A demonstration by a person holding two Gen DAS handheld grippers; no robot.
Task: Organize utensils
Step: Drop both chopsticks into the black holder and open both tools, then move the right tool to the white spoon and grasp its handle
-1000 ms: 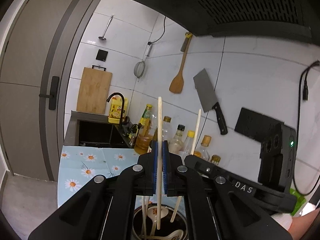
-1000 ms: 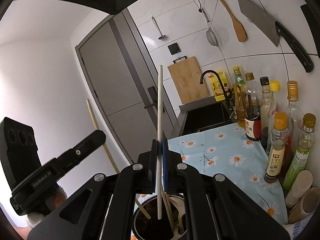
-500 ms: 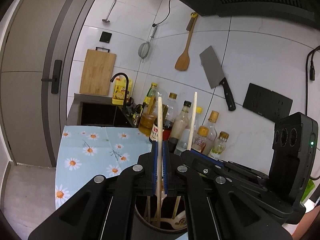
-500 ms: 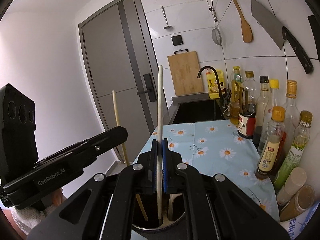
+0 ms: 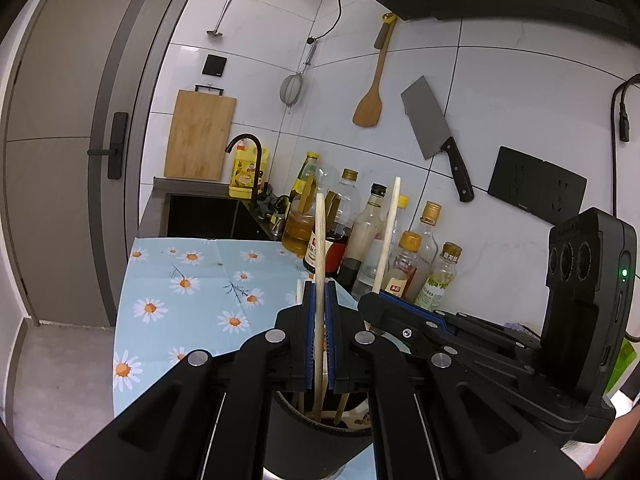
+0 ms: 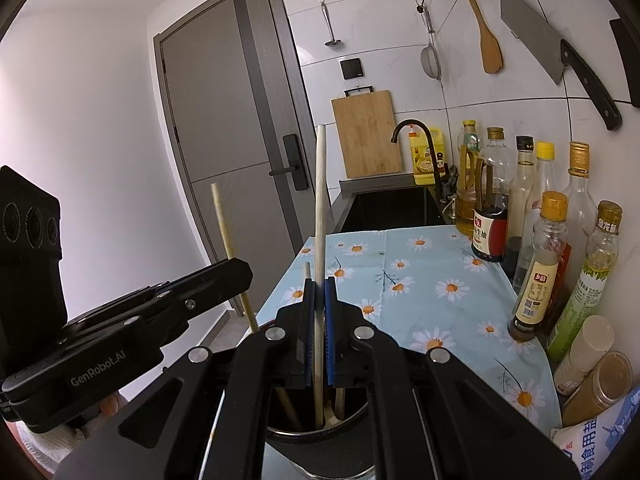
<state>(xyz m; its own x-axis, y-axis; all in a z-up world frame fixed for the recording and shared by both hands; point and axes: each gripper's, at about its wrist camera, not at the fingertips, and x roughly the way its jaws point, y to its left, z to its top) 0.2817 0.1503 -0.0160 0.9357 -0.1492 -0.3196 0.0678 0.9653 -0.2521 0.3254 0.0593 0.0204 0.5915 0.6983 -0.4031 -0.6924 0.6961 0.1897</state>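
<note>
You are clamping one chopstick upright in your left gripper and another chopstick in your right gripper. Both long axes are running vertical, lower tips already reaching inside the dark utensil holder directly below each gripper.

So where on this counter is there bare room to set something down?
The daisy cloth is bare from the sink edge back to the black utensil holder, mostly left and middle. Along the wall on the right it is crowded with bottles and spice jars.
</note>
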